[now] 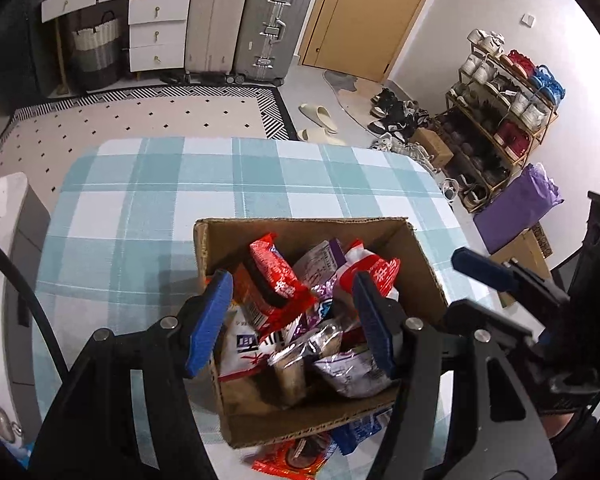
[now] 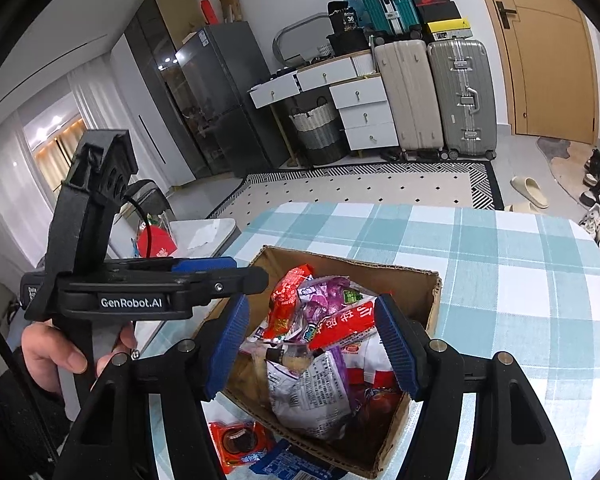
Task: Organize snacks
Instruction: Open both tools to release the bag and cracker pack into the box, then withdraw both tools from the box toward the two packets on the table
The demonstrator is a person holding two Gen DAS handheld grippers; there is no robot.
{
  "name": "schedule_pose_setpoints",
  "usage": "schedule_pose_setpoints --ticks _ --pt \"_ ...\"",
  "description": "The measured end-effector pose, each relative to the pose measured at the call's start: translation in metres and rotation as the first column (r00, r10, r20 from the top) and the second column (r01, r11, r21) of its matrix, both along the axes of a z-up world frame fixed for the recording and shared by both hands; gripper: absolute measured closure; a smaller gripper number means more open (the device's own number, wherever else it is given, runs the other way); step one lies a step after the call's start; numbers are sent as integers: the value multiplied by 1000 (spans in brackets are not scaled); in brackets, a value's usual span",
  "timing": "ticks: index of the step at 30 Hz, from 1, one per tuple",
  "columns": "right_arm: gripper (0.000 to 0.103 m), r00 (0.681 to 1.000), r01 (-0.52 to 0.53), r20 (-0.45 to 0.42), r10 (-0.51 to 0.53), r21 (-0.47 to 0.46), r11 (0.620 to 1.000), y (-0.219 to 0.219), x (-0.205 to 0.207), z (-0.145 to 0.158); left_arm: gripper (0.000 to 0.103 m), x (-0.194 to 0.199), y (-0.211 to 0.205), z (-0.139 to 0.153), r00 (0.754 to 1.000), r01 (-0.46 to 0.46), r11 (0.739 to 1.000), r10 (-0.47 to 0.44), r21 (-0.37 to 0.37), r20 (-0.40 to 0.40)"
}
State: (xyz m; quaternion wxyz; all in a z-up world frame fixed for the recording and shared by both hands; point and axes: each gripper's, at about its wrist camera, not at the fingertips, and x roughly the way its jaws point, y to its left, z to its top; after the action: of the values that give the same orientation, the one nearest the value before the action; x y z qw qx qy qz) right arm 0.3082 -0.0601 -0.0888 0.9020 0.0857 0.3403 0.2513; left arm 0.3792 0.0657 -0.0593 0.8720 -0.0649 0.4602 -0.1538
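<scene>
Spread wide and empty, left gripper [image 1: 292, 316], ribbed blue pads [image 1: 210, 320] hanging above the snack pile without touching it. Likewise wide open, right gripper [image 2: 312, 344], nothing between its blue pads [image 2: 394, 346]. Below both, on a teal-and-white checked tablecloth [image 1: 148, 208], an open corrugated cardboard box [image 1: 428, 264], brimming with crinkly foil and plastic snack packets [image 1: 278, 280], red, purple and white, lying at jumbled angles. Just outside the near wall, flat on the cloth: a red cookie packet [image 2: 236, 442] touching a blue packet [image 2: 292, 464].
</scene>
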Motion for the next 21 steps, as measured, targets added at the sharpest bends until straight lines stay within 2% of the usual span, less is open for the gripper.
schedule_pose_setpoints --ticks 5,10,17,21 --pt "37 1000 12 18 -12 5 1000 -6 -9 10 44 -16 4 8 1000 -10 1000 10 20 27" --pt "36 999 15 45 -15 2 1000 -9 -22 23 43 -40 4 22 996 -21 998 16 54 88" --pt "30 995 6 102 -5 -5 1000 -7 -49 42 36 -84 -9 49 979 -16 993 -9 120 204" --pt "27 991 1 135 1 -12 1000 -5 -67 52 30 -106 -14 63 968 -15 992 -18 128 249"
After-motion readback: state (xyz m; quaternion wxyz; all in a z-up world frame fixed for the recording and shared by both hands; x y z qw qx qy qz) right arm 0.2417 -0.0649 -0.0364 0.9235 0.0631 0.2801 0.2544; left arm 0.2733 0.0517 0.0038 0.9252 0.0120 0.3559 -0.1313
